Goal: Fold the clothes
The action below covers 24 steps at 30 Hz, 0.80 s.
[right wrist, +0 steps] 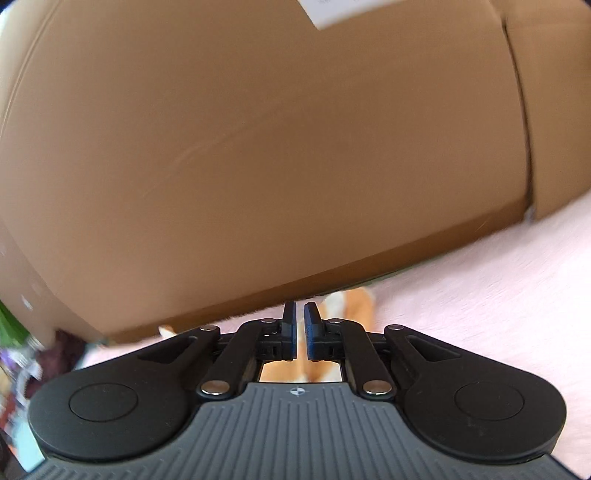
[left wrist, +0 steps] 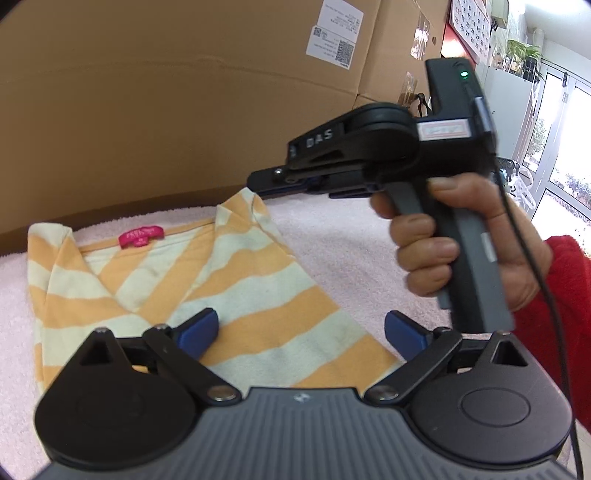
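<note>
The letters "DAS" are printed in white on the black body of the right claw (left wrist: 258,181). Date numbers up to 31 are shown on a wall calendar (left wrist: 471,27). Printed text and QR codes on the cardboard box's (left wrist: 147,110) shipping labels (left wrist: 334,35) (also the shirt's pink neck tag (left wrist: 141,236)) are too small to be read.

Shirt (left wrist: 207,295) on towel (left wrist: 351,240), before box (left wrist: 184,110)

Both grippers are black with ribbed grey bodies, blue pads (left wrist: 197,328) and silver screws; the right gripper (left wrist: 258,179) shows "DAS", a green light, a black cable; red sleeve (left wrist: 554,295).
</note>
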Tool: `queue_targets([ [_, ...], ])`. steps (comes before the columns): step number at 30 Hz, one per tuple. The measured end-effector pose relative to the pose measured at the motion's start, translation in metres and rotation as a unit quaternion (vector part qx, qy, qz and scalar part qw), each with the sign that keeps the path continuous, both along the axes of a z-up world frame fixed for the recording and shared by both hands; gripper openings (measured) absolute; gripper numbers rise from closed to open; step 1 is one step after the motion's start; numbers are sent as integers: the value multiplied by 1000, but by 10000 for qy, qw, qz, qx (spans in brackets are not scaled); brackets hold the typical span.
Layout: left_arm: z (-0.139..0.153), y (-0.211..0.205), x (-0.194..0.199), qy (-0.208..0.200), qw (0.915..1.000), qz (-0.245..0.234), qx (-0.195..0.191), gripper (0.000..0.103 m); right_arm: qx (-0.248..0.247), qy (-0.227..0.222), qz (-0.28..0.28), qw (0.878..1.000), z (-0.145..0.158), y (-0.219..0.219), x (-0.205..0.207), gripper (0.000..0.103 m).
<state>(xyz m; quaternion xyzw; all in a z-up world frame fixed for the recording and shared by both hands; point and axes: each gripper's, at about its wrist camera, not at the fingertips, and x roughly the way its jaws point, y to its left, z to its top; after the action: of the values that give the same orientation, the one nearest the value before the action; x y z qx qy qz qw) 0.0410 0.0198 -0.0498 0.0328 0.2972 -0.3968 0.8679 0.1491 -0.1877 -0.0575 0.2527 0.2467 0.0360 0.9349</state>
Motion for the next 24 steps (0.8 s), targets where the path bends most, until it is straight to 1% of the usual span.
queue_targets([
  [3,0,0,-1,-22,10000,-7,31,98,10,218,263,9994,-4,5,3,7],
  [6,1,1,-1,-9,10000,0,29,98,-276,416,316,9982,-17,16,16,8],
  [7,1,1,-1,-7,10000,-2,29,98,-397,518,297,9974,-23,20,21,1],
  [9,2,-1,-1,0,10000,0,38,98,-455,471,151,9977,-27,20,22,0],
  [11,2,-3,-2,-9,10000,-8,83,98,-518,374,-73,9979,-24,20,17,0],
  [13,2,-4,-3,-19,9999,-24,136,98,-507,291,-11,9983,-23,23,19,0],
  [14,2,-4,-4,-22,9999,-31,160,98,-506,386,24,9980,-24,24,22,0],
  [16,1,-4,-4,-14,9998,-37,192,98,-430,447,119,9980,-29,25,25,10],
  [18,0,-3,-3,5,9998,-37,210,98,-316,457,177,9983,-32,25,28,16],
  [19,0,-3,-3,15,9998,-36,219,98,-260,460,196,9984,-33,25,30,14],
  [21,-1,-3,-2,40,9997,-28,232,99,-311,497,178,9981,-31,25,30,2],
  [22,-1,-3,-2,35,9997,-27,244,99,-339,409,213,9984,-22,23,19,2],
  [24,-2,-4,-3,19,9996,-24,276,99,-604,271,162,9977,-15,20,8,2],
])
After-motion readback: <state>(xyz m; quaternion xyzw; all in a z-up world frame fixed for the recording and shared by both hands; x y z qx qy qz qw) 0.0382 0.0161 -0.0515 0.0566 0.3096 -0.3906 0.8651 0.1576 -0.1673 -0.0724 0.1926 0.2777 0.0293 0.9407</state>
